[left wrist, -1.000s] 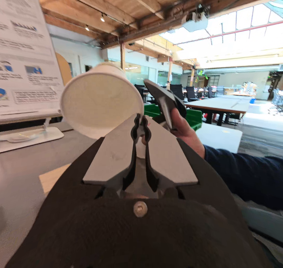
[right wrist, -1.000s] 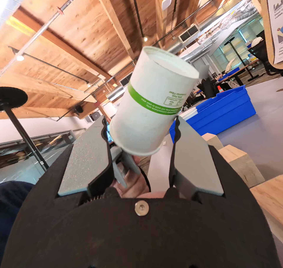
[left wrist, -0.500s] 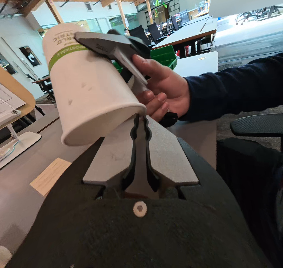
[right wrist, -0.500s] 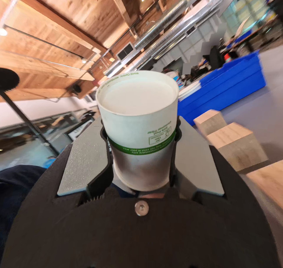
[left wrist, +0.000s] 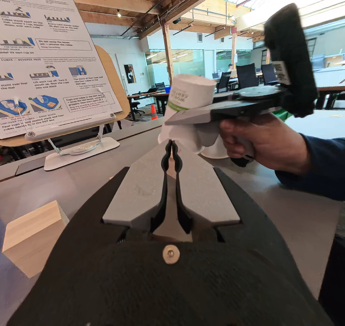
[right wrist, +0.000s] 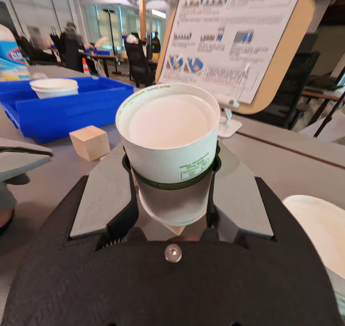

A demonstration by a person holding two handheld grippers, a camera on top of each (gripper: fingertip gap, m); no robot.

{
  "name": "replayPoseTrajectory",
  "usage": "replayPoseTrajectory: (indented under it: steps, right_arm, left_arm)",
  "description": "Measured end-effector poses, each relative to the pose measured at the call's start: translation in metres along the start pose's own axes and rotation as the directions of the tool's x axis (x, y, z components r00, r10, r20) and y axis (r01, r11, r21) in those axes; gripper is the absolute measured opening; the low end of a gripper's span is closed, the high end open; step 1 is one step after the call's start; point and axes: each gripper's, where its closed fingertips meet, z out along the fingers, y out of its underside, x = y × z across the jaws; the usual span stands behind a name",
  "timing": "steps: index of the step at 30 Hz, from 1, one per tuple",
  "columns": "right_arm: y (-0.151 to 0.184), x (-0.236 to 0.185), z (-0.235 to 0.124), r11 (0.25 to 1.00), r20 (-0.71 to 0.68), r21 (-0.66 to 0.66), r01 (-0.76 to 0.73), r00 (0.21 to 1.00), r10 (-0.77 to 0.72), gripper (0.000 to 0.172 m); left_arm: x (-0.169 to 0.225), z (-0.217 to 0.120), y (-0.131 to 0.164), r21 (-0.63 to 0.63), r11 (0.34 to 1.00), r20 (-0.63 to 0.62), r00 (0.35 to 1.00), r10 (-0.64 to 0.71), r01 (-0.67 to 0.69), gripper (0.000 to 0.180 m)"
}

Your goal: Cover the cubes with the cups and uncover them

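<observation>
My right gripper (right wrist: 171, 160) is shut on a white paper cup (right wrist: 168, 149) with a green band. It holds the cup mouth down, both pads pressed on its sides. A wooden cube's corner (right wrist: 177, 229) shows just below the cup's mouth. The left wrist view shows the same cup (left wrist: 188, 100) in the right gripper's fingers (left wrist: 196, 114). My left gripper (left wrist: 171, 146) is shut and empty, its tips just in front of the cup's rim. In the right wrist view it sits off to the left (right wrist: 24, 158), apart from the cup. Other cubes lie nearby (right wrist: 89, 142), (left wrist: 31, 236).
Another white cup (right wrist: 317, 233) stands mouth down at the right, also behind the hand (left wrist: 214, 151). A blue bin (right wrist: 65, 111) with stacked cups (right wrist: 54, 89) sits far left. An instruction board on a stand (left wrist: 46, 56) is behind. A wipes tub (right wrist: 9, 56) stands far left.
My right pads closed on the cup and turned it mouth down toward the table. The rim left my left gripper's pinch and its jaws came together. Both views swung down from the ceiling.
</observation>
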Motion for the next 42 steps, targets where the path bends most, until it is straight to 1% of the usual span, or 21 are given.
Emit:
replayPoseTrajectory:
  steps: [3, 5, 6, 7, 9, 12, 15, 17, 19, 21, 22, 23, 25, 28, 30, 32, 34, 36, 37, 40, 42]
  right_arm:
    - [0.042, -0.001, 0.022, 0.979, 0.025, -0.198, -0.052, 0.998, 0.058, 0.089]
    - [0.071, 0.003, 0.029, 0.938, -0.002, -0.335, -0.085, 0.996, 0.089, 0.089]
    - [0.076, 0.004, 0.028, 0.926, -0.006, -0.367, -0.092, 0.995, 0.096, 0.09]
    - [0.075, 0.004, 0.027, 0.928, -0.002, -0.361, -0.094, 0.995, 0.1, 0.088]
    - [0.062, 0.004, 0.023, 0.953, 0.003, -0.292, -0.084, 0.996, 0.089, 0.085]
    - [0.037, 0.006, 0.013, 0.986, -0.031, -0.164, -0.006, 1.0, 0.001, 0.081]
    - [0.014, 0.009, 0.001, 0.996, -0.087, -0.042, 0.074, 0.993, -0.077, 0.075]
    - [0.005, 0.007, -0.005, 0.996, -0.084, 0.006, 0.086, 0.993, -0.086, 0.073]
    - [0.001, 0.005, -0.008, 0.996, -0.073, 0.025, 0.085, 0.994, -0.083, 0.069]
    - [0.003, 0.006, -0.01, 0.997, -0.068, 0.019, 0.077, 0.995, -0.076, 0.069]
    - [0.003, 0.006, -0.011, 0.997, -0.066, 0.02, 0.072, 0.995, -0.07, 0.068]
    - [0.002, 0.006, -0.012, 0.997, -0.064, 0.024, 0.067, 0.996, -0.065, 0.068]
    - [0.0, 0.006, -0.014, 0.997, -0.06, 0.034, 0.063, 0.996, -0.06, 0.066]
    - [-0.002, 0.003, -0.014, 0.997, -0.05, 0.043, 0.062, 0.997, -0.06, 0.066]
    - [-0.001, -0.002, -0.012, 0.997, -0.033, 0.034, 0.064, 0.997, -0.063, 0.066]
    - [-0.001, -0.006, -0.013, 0.996, -0.022, 0.036, 0.078, 0.997, -0.077, 0.065]
    - [-0.003, -0.008, -0.014, 0.994, -0.021, 0.044, 0.099, 0.995, -0.098, 0.064]
    - [-0.004, -0.009, -0.015, 0.992, -0.026, 0.05, 0.114, 0.993, -0.113, 0.063]
    - [-0.004, -0.009, -0.015, 0.992, -0.026, 0.05, 0.114, 0.993, -0.113, 0.063]
    - [-0.002, -0.009, -0.014, 0.995, -0.015, 0.043, 0.093, 0.996, -0.093, 0.063]
    - [-0.002, -0.009, -0.015, 0.996, -0.007, 0.042, 0.078, 0.997, -0.078, 0.063]
  left_arm:
    - [0.005, 0.002, 0.001, -0.013, 0.998, 0.006, 0.998, 0.06, -0.06, 0.0]
    - [0.007, 0.003, 0.003, -0.027, 0.996, 0.013, 0.996, 0.085, -0.084, 0.0]
    - [0.007, 0.004, 0.004, -0.03, 0.996, 0.016, 0.996, 0.09, -0.09, 0.0]
    - [0.006, 0.004, 0.004, -0.031, 0.995, 0.021, 0.996, 0.091, -0.09, 0.0]
    - [0.003, 0.003, 0.003, -0.028, 0.997, 0.036, 0.996, 0.078, -0.077, 0.0]
    - [-0.006, 0.003, 0.004, -0.029, 0.999, 0.065, 0.997, 0.029, -0.027, 0.0]
    - [-0.009, 0.003, 0.004, -0.028, 1.0, 0.068, 0.998, 0.0, 0.001, 0.0]
    - [-0.011, 0.002, 0.004, -0.03, 1.0, 0.086, 0.996, 0.005, -0.002, 0.0]
    - [-0.018, 0.002, 0.012, -0.1, 0.995, 0.122, 0.992, -0.01, 0.022, 0.0]
    - [-0.017, 0.0, 0.038, -0.307, 0.951, 0.059, 0.998, -0.011, 0.028, 0.0]
    - [-0.027, -0.005, 0.044, -0.375, 0.927, 0.075, 0.997, 0.027, 0.004, 0.0]
    - [-0.04, -0.013, 0.041, -0.4, 0.916, 0.102, 0.992, 0.08, -0.033, 0.002]
    - [-0.074, -0.031, 0.018, -0.414, 0.907, 0.165, 0.973, 0.162, -0.081, 0.004]
    - [-0.132, -0.055, -0.024, -0.413, 0.909, 0.25, 0.951, 0.182, -0.065, 0.008]
    - [-0.177, -0.069, -0.034, -0.465, 0.884, 0.306, 0.927, 0.216, -0.053, 0.01]
    - [-0.221, -0.082, -0.025, -0.546, 0.838, 0.351, 0.904, 0.244, -0.014, 0.013]
    - [-0.249, -0.092, 0.001, -0.642, 0.763, 0.357, 0.909, 0.212, 0.074, 0.022]
    - [-0.267, -0.101, 0.022, -0.709, 0.696, 0.36, 0.907, 0.219, 0.113, 0.026]
    - [-0.272, -0.102, 0.028, -0.723, 0.682, 0.354, 0.905, 0.235, 0.106, 0.025]
    - [-0.275, -0.1, 0.035, -0.738, 0.669, 0.341, 0.906, 0.251, 0.092, 0.005]
    - [-0.274, -0.098, 0.036, -0.741, 0.665, 0.332, 0.91, 0.249, 0.089, 0.003]
